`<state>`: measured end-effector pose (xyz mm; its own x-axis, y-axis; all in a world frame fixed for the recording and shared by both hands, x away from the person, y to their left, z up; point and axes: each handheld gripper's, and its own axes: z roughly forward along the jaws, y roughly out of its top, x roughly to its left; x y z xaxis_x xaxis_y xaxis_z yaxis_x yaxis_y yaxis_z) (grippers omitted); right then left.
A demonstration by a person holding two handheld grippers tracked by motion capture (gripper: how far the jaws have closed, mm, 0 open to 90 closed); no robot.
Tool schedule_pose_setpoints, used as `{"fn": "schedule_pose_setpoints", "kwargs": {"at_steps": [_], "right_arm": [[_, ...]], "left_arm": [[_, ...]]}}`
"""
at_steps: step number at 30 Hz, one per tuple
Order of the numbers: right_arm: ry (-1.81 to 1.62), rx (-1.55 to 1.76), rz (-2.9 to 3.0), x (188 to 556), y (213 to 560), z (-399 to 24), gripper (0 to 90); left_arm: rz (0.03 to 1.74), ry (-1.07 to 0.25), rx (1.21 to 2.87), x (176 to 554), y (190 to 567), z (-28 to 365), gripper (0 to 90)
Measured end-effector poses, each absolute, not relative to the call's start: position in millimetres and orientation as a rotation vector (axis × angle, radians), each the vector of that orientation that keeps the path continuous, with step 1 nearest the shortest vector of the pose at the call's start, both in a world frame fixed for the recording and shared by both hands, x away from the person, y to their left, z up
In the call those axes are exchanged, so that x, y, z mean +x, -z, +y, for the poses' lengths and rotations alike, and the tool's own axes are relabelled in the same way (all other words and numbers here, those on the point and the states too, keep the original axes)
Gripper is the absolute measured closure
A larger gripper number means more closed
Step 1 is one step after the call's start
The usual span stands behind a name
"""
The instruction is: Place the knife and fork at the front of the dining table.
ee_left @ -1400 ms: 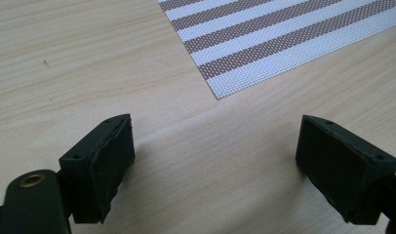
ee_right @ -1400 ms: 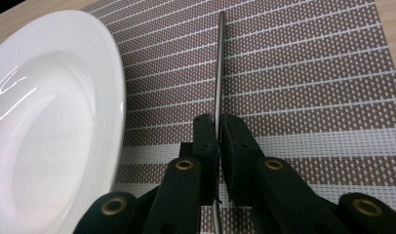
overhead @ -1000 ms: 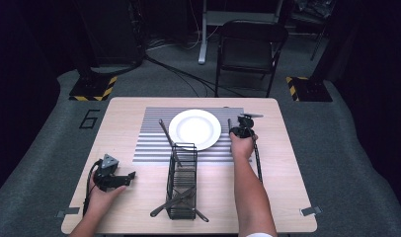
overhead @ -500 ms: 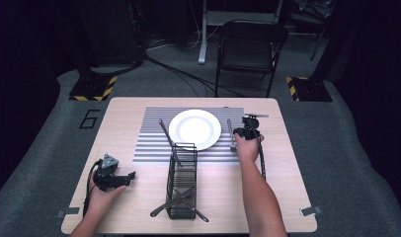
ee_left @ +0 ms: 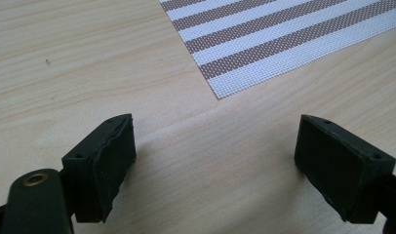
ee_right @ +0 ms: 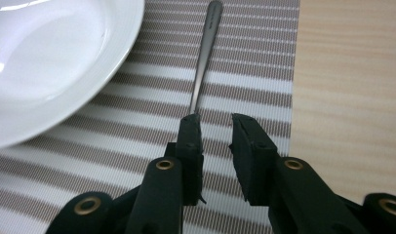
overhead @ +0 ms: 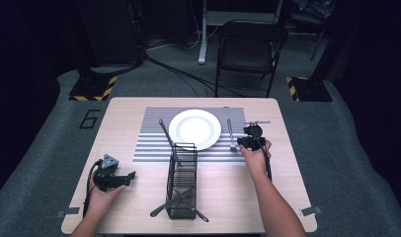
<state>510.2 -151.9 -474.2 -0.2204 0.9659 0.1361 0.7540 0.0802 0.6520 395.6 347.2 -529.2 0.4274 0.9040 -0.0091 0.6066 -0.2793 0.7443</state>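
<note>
A white plate [overhead: 194,129] [ee_right: 49,58] sits on a striped placemat [overhead: 149,138] [ee_right: 264,63]. Just right of the plate a metal utensil [overhead: 230,132] [ee_right: 206,53] lies flat on the mat. My right gripper [overhead: 244,142] [ee_right: 213,119] hovers at the utensil's near end. Its jaws have just been opening and stand a little apart, with nothing between them; the utensil's near end is hidden behind one jaw. My left gripper [overhead: 129,176] [ee_left: 213,146] rests near the table's front left, wide open over bare wood beside the mat's corner [ee_left: 284,39].
A black wire basket [overhead: 181,182] stands in front of the plate with utensils [overhead: 179,200] sticking out at its near end. Another long utensil [overhead: 166,133] leans from the basket, left of the plate. A folding chair [overhead: 248,44] stands beyond the far edge.
My right gripper has drawn back to the right and nearer the front, away from the utensil, which stays on the mat. The left gripper has not moved.
</note>
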Motion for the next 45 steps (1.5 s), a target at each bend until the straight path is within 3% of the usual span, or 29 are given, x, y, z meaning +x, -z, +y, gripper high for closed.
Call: {"fn": "schedule_pose_setpoints", "kwargs": {"at_steps": [8,14,26,45], "right_arm": [[-0.919,1.605,2.086,475,470,-154,69.0],[-0.906,1.503,2.126,444,465,-150,58.8],[-1.039,1.345,2.169,380,475,-150,49.4],[-1.008,1.288,2.225,379,493,-149,48.5]], "left_arm": [[1.285,-0.565,1.983,393,529,348,20.7],[1.283,-0.576,1.965,392,529,347,25.0],[1.3,-0.585,1.956,388,528,347,32.6],[1.321,-0.491,1.907,382,516,343,41.2]]}}
